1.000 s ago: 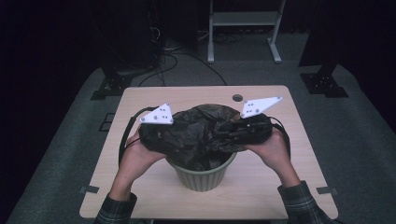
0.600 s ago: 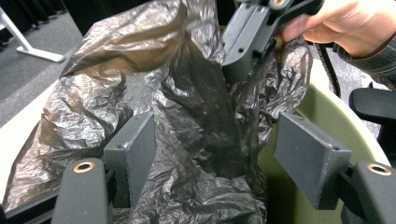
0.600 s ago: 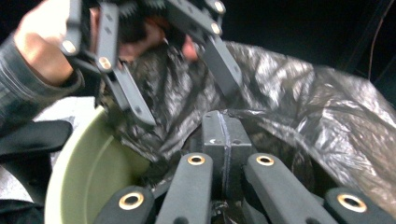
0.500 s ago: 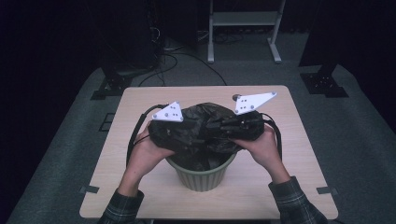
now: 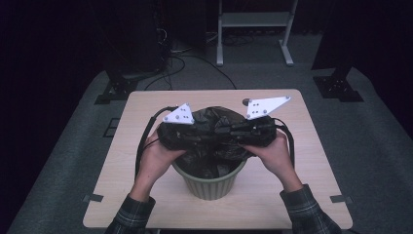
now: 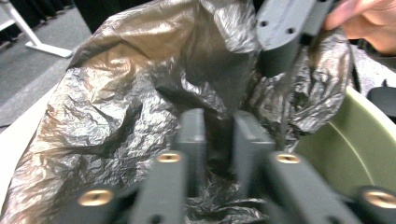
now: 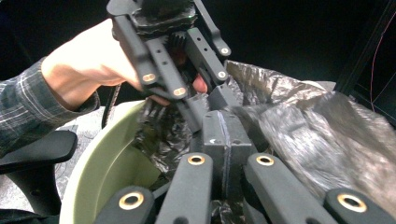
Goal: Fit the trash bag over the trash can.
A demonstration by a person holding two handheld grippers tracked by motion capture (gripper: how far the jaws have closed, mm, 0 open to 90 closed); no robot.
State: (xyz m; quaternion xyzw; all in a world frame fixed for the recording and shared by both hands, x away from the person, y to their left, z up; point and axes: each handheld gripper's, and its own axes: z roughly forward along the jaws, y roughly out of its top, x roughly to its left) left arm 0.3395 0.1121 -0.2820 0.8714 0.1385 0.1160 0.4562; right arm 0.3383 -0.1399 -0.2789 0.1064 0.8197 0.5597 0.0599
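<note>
Crinkled black plastic, a bin liner (image 5: 209, 127), bulges out of the pale green waste bin (image 5: 210, 181) standing at the centre of the high view, on a light wooden table (image 5: 311, 161). Both grippers meet over the bin's mouth. The left gripper (image 6: 218, 140) has just been closing; in its own view the 2 jaws stand close together with a dark fold of the liner pinched between them. The right gripper (image 7: 223, 135) has its jaws pressed flat together at the centre of its view, the liner bunched around them, though I cannot tell whether film is caught between. The 2 hands (image 5: 156, 158) grip the tools from the lower frame.
</note>
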